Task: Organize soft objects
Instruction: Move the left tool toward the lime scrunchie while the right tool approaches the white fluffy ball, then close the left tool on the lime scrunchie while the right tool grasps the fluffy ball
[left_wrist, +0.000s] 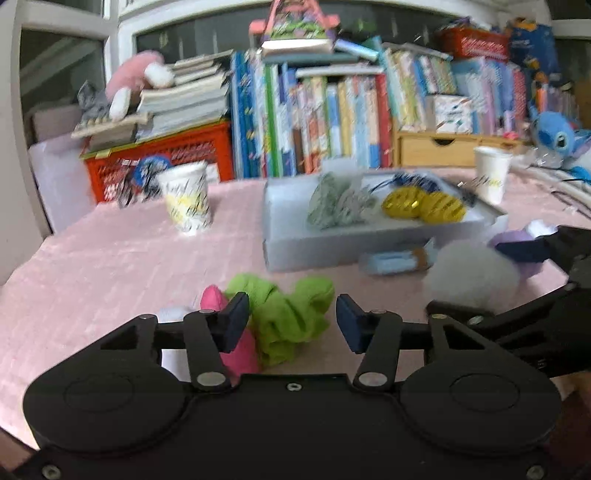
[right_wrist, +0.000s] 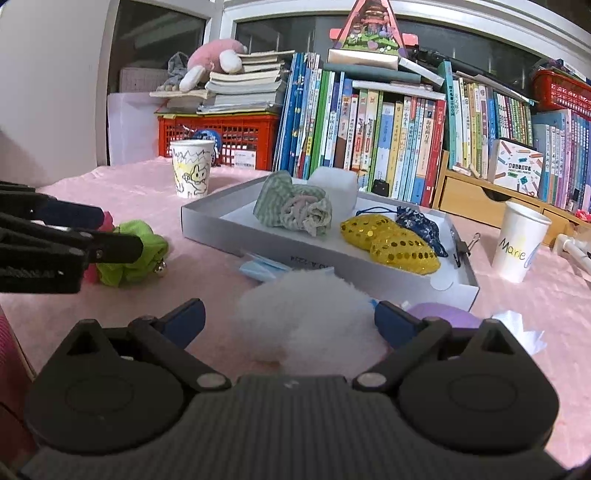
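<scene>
L gripper (left_wrist: 290, 319) sitting unclenched, jaws astride 1 green scrunchie (left_wrist: 291, 314), pads not pressing. R gripper (right_wrist: 290, 321) also released, 1 white fluffy ball (right_wrist: 306, 314) lying between jaws. Both items lying on pink cloth near the tabletop's front edge. Grey tray (right_wrist: 207, 225) holding 2 yellow sequin pouches (right_wrist: 391, 240) + 1 striped cloth (right_wrist: 295, 206). 2 paper cups (right_wrist: 192, 170) standing.

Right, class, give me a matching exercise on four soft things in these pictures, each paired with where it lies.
1. yellow sequinned pouch
2. lime green fabric scrunchie
3. white fluffy pompom
4. pink plush toy

A. between the right gripper's open fingers
B. on the stacked books
C. inside the grey cardboard tray
D. between the left gripper's fingers, on the pink cloth

Pairs: 1-C, 2-D, 3-A, 4-B
</scene>
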